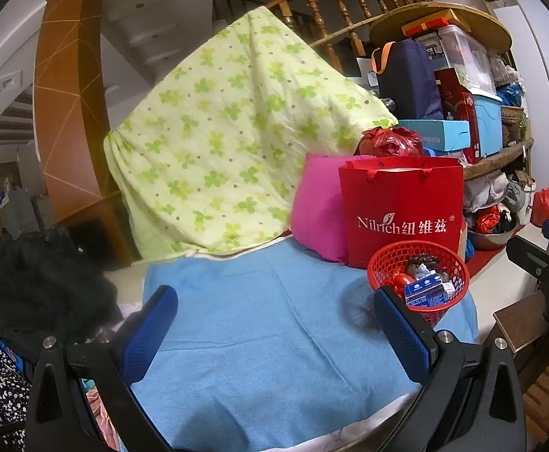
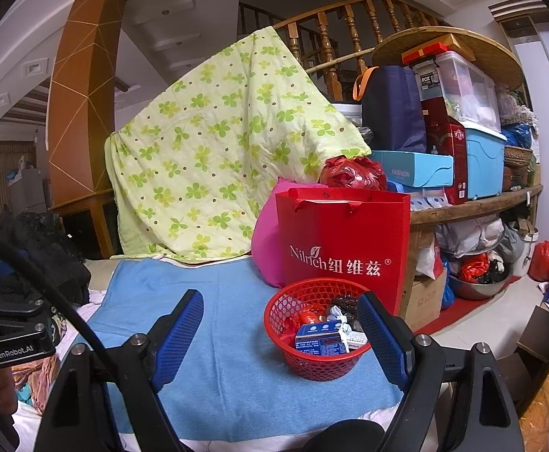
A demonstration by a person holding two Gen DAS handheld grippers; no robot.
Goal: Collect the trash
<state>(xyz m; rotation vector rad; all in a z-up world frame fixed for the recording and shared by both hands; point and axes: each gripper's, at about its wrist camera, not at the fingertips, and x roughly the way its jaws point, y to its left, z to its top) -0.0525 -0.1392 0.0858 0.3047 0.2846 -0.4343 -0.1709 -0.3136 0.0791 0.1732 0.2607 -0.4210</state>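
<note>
A red mesh basket (image 2: 293,303) stands on the blue towel (image 2: 233,339), holding a blue-and-white carton (image 2: 321,341), red wrappers and other scraps. It also shows in the left wrist view (image 1: 387,260) at the towel's right edge. My right gripper (image 2: 280,329) is open and empty, its right finger beside the basket's right rim. My left gripper (image 1: 276,322) is open and empty above the towel (image 1: 266,339), its right finger just in front of the basket.
A red Nilrich paper bag (image 2: 344,237) and a pink cushion (image 2: 266,245) stand right behind the basket. A green floral quilt (image 2: 214,150) drapes behind. Cluttered shelves (image 2: 462,143) rise on the right. Dark clothes (image 1: 37,282) lie on the left.
</note>
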